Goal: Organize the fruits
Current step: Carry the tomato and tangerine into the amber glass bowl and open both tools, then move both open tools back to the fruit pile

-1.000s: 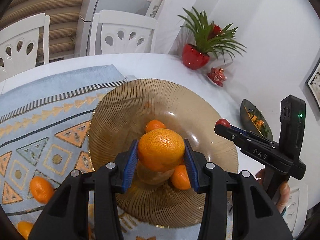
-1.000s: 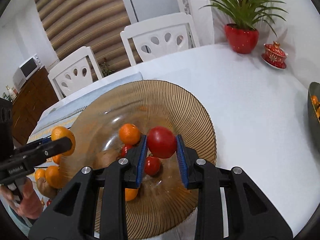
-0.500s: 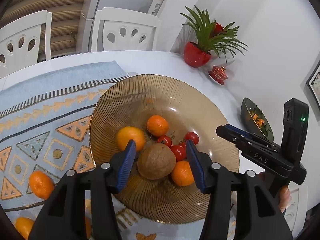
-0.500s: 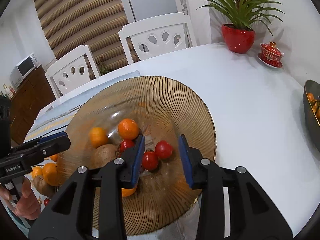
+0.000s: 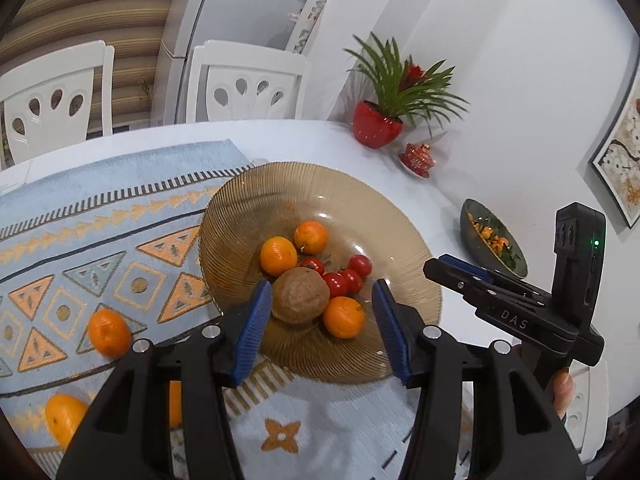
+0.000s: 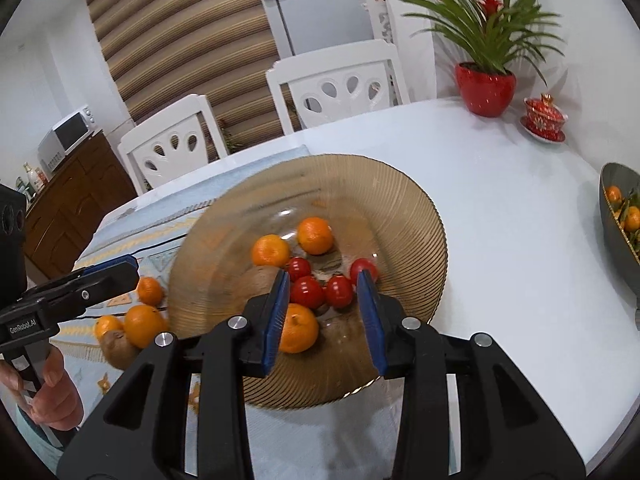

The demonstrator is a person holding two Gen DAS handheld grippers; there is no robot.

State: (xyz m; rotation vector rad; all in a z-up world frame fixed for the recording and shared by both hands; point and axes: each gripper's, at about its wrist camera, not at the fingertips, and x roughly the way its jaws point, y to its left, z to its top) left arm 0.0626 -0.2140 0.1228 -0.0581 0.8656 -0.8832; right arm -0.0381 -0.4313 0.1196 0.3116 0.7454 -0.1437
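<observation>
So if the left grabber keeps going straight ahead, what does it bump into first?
Probably the brown round fruit in the glass bowl. It lies just ahead of the open left gripper, nearer its left finger, with an orange beside it. Depth is hard to judge here.

This is a home dining room. A round white desk (image 6: pixel 500 208) carries a patterned blue runner (image 5: pixel 100 232), an amber glass fruit plate (image 6: pixel 400 200), a potted plant (image 6: pixel 486 88) in a red pot and a small red lidded cup (image 6: pixel 543 118). White carved dining chairs (image 6: pixel 340 88) stand around it. Behind them are striped brown blinds (image 6: pixel 180 32) and a white fridge (image 5: pixel 240 16). At the left in the right wrist view, a wooden sideboard (image 6: pixel 76 208) holds a microwave (image 6: pixel 66 138) and bottles. A framed picture (image 5: pixel 620 152) hangs on the white wall.
</observation>
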